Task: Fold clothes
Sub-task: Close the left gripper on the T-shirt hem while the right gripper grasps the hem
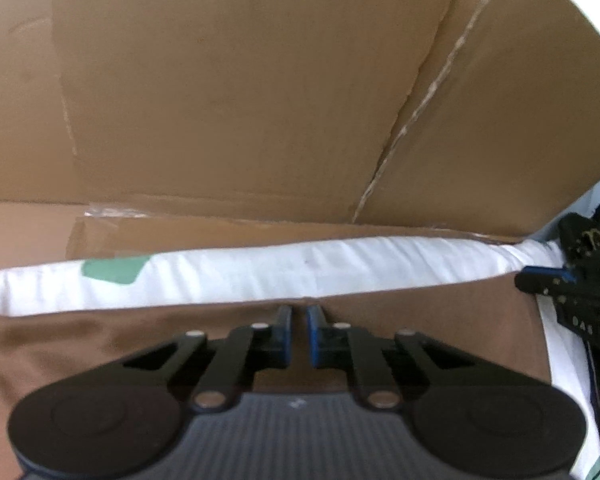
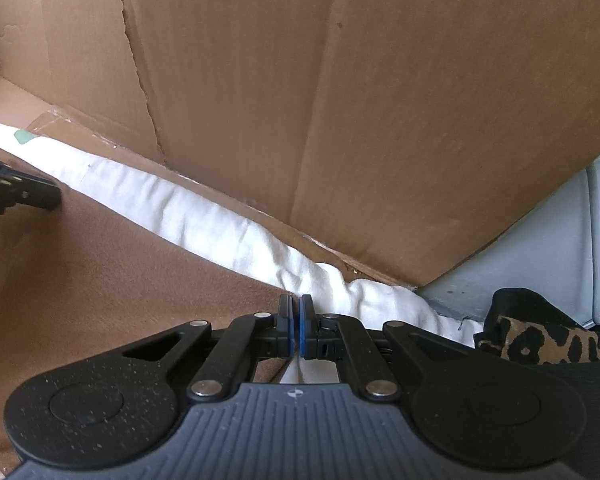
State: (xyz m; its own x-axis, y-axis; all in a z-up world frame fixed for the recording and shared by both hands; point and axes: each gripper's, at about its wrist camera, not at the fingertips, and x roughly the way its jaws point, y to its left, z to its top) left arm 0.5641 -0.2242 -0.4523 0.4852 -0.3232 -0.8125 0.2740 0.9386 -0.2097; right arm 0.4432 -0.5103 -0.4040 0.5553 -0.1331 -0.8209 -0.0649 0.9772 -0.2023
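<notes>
Brown smooth-fabric garment [image 1: 100,344] lies spread flat over a white cloth sheet w/ a green patch [image 1: 260,268], both on the bed-like surface in front of tall brown cardboard panels [image 1: 240,100]. Left gripper [image 1: 299,316] sits at the garment's far edge, right where brown meets white; jaws nearly together w/ a thin gap, and I can't tell if fabric is caught between the blue pads. Right gripper [image 2: 296,308] is at the same edge further along, jaws pressed closed, apparently nipping the garment's corner. Leopard-print fabric piece [image 2: 548,344] lies just beside it, next to a pale grey moulded panel [image 2: 540,260].
</notes>
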